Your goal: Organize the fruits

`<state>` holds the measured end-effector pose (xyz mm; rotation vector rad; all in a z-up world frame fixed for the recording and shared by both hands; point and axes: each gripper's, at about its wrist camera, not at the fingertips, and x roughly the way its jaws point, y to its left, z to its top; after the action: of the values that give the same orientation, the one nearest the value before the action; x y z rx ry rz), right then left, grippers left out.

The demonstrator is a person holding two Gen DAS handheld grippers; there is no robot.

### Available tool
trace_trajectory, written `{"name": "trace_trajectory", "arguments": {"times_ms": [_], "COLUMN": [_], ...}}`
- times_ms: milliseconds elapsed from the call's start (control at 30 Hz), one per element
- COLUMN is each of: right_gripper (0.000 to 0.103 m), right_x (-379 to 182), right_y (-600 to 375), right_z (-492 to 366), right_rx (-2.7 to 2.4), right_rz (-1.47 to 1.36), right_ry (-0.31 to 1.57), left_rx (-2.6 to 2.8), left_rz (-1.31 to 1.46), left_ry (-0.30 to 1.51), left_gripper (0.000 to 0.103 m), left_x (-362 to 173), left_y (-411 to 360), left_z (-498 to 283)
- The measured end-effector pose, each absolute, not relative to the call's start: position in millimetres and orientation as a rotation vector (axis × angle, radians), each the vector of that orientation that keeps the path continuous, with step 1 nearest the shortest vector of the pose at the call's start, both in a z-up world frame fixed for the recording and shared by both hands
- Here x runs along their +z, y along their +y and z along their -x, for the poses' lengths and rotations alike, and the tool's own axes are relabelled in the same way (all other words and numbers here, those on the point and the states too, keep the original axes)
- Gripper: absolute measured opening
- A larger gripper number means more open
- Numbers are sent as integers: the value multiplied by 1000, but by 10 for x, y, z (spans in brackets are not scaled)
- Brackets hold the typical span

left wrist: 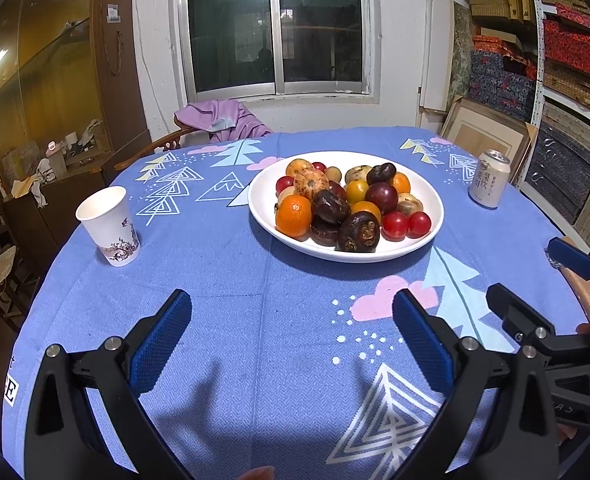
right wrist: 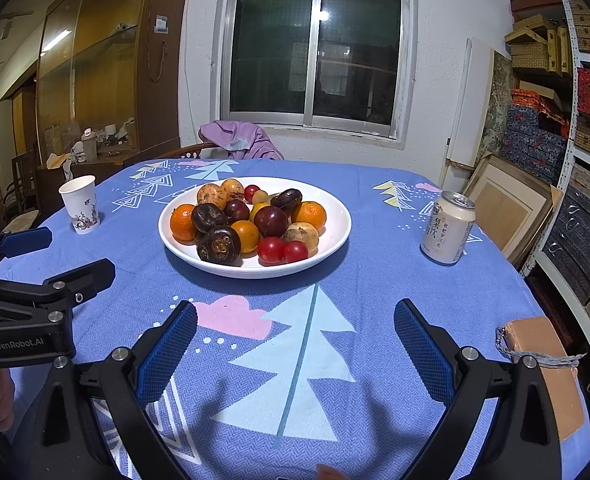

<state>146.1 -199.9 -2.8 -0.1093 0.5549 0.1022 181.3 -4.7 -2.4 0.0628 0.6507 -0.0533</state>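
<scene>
Two open claws, left claw (left wrist: 291,336), right claw (right wrist: 295,340), fruit plate (right wrist: 337,236) beyond both, untouched.

I am holding my right gripper (right wrist: 295,344) with fingers spread wide over the tablecloth (right wrist: 375,300). Ahead of the fingertips, the fruit plate (right wrist: 335,240) is sitting; the can (right wrist: 447,228) is standing beyond the right finger, and my left gripper (right wrist: 51,256) is hovering past the left finger.

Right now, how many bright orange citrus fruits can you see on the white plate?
3. One at the plate's left edge, one at the right behind the dark plum, one in the middle near the front. More may be hidden beneath the pile.
</scene>
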Motion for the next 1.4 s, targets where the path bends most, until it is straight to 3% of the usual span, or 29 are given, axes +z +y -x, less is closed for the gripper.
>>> {"name": "trace_trajectory", "arguments": {"times_ms": [1400], "right_gripper": [100], "right_x": [-27], "right_y": [-1996], "right_z": [-1460], "right_rx": [101], "right_rz": [110], "right_ry": [556], "left_rx": [-57], "left_rz": [-73], "left_ry": [673], "left_gripper": [99], "left_x": [-81], "left_y": [-77], "left_z": [-1826]}}
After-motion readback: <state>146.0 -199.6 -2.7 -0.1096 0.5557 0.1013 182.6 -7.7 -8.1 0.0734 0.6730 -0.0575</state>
